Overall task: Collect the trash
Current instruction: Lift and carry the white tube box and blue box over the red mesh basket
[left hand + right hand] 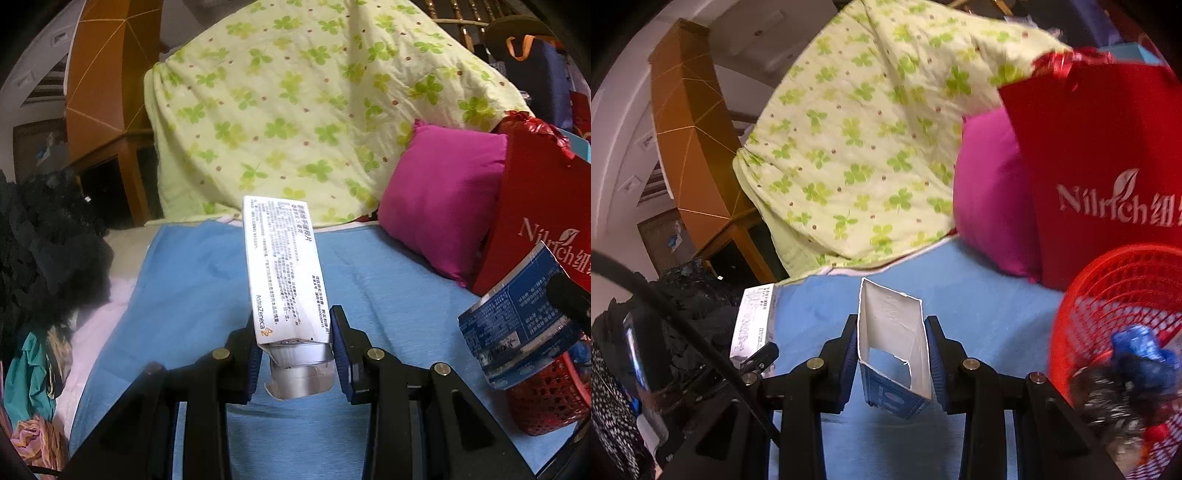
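White carton [286, 273] sat at frame centre, pinched by the left hand-held gripper [297, 354] above the blue sheet [192, 295]. The right hand-held gripper [892, 358] pinched a blue box [894, 354] (open-ended); red basket [1108, 295] at lower right.

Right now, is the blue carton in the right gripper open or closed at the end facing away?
Open. The blue carton shows a gaping far end with its bare white inside visible, nothing seen in it.
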The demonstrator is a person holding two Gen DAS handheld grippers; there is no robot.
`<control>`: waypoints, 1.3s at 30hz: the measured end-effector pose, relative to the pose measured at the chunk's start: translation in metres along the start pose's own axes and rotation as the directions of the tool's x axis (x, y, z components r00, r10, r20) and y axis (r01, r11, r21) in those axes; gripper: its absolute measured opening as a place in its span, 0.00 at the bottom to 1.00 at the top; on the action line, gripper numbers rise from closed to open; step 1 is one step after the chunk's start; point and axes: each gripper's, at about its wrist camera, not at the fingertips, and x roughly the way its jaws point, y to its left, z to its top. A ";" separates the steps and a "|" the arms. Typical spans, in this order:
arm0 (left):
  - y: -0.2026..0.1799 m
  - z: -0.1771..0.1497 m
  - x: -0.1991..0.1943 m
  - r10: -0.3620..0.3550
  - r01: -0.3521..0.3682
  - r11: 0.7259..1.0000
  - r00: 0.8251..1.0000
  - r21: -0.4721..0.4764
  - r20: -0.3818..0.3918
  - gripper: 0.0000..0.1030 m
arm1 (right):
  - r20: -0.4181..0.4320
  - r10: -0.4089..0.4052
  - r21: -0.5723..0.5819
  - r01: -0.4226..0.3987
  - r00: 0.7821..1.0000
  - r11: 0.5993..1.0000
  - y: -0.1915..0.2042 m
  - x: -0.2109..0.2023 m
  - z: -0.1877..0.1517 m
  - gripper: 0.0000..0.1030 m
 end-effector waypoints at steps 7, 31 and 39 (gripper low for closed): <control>-0.020 0.007 -0.012 -0.035 0.035 0.999 0.999 0.011 0.028 0.35 | 0.081 0.000 -0.053 0.004 0.997 0.999 -0.003 -0.035 0.002 0.36; -0.073 0.016 -0.041 -0.168 0.164 0.985 0.983 0.050 0.075 0.36 | 0.210 -0.033 -0.036 0.041 0.977 0.999 -0.039 -0.080 0.024 0.36; -0.082 0.016 -0.043 -0.192 0.188 0.980 0.979 0.061 0.074 0.36 | 0.225 -0.055 -0.017 0.061 0.973 0.998 -0.051 -0.087 0.026 0.36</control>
